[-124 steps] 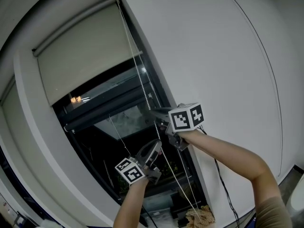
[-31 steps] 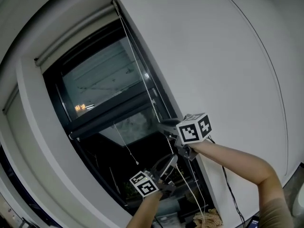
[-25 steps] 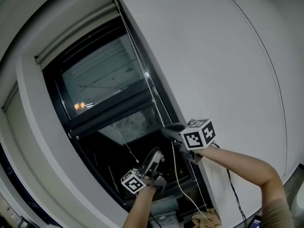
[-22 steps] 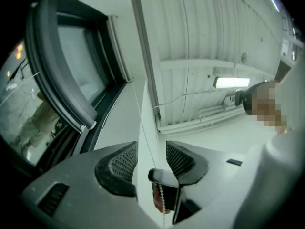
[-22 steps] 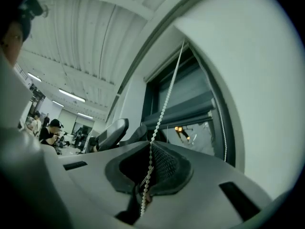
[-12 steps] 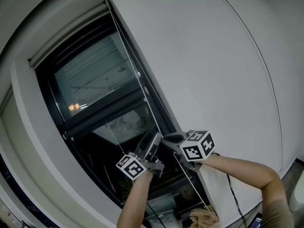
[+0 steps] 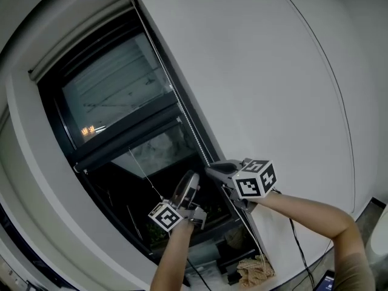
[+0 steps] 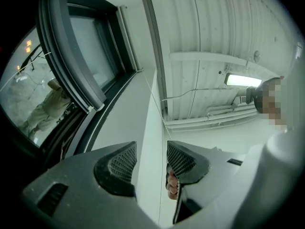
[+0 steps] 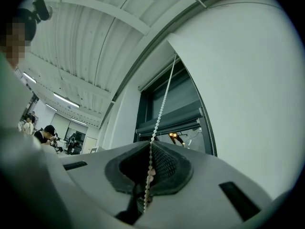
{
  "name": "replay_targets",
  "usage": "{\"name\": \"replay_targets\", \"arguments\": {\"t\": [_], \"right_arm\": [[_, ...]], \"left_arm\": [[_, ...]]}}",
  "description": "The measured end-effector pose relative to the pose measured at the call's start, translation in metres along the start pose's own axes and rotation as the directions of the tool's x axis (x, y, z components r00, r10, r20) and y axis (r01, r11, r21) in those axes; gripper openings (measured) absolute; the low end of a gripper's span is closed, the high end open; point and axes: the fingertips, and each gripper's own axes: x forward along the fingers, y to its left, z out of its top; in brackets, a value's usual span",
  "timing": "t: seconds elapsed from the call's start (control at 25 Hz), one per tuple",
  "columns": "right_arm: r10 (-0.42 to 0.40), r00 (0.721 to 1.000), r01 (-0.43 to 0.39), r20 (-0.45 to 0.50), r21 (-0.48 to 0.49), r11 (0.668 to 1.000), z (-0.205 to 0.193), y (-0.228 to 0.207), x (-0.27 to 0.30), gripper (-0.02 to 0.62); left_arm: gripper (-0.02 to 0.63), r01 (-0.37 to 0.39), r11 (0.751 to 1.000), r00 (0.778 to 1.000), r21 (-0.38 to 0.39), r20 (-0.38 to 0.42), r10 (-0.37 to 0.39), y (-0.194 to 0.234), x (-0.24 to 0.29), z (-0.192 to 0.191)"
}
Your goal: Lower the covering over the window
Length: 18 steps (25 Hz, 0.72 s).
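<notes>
At lower centre, the right tool [image 7: 212, 168] is clamped on the bead chain [image 9: 162, 104] beside the window [image 7: 115, 90], whose roller blind [image 7: 79, 35] sits rolled up at upper left. The left tool [image 7: 191, 179], just below it, has just been opening its jaws, and a strand of chain runs between them untouched. The likely risks are that hauling the wrong strand of the loop would keep the blind up, or that beads could slip through a loosened clamp.
</notes>
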Motion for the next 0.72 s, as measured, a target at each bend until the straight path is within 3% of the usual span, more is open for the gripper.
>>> {"name": "replay_targets", "arguments": {"t": [0.12, 0.24, 0.28, 0.32, 0.52, 0.72], "right_arm": [[-0.036, 0.999, 0.037, 0.019, -0.026, 0.999, 0.002, -0.004, 0.0, 0.014], [-0.089, 0.995, 0.078, -0.034, -0.239, 0.968, -0.021, 0.004, -0.003, 0.029], [-0.091, 0.993, 0.067, -0.07, -0.284, 0.956, -0.039, 0.01, -0.006, 0.153], [-0.092, 0.991, 0.058, -0.102, -0.297, 0.953, -0.057, 0.015, -0.01, 0.215], [-0.13, 0.976, 0.082, -0.175, -0.26, 0.962, -0.112, -0.004, -0.026, 0.219], [-0.107, 0.975, 0.066, -0.194, -0.207, 0.976, -0.149, -0.006, -0.033, 0.218]], "left_arm": [[0.196, -0.015, 0.999, 1.0, -0.032, -0.002, 0.015, 0.007, -0.01, -0.008], [0.196, -0.029, 0.999, 1.0, -0.04, -0.009, 0.028, 0.01, -0.023, -0.014], [0.196, -0.035, 0.999, 0.999, -0.031, -0.012, 0.035, 0.01, -0.029, -0.016], [0.197, -0.044, 0.999, 0.999, -0.021, -0.015, 0.044, 0.01, -0.034, -0.019], [0.196, -0.107, 0.994, 0.994, 0.001, -0.014, 0.107, 0.029, -0.059, -0.03], [0.196, -0.195, 0.979, 0.98, 0.061, -0.026, 0.196, 0.052, -0.102, -0.054]]}}
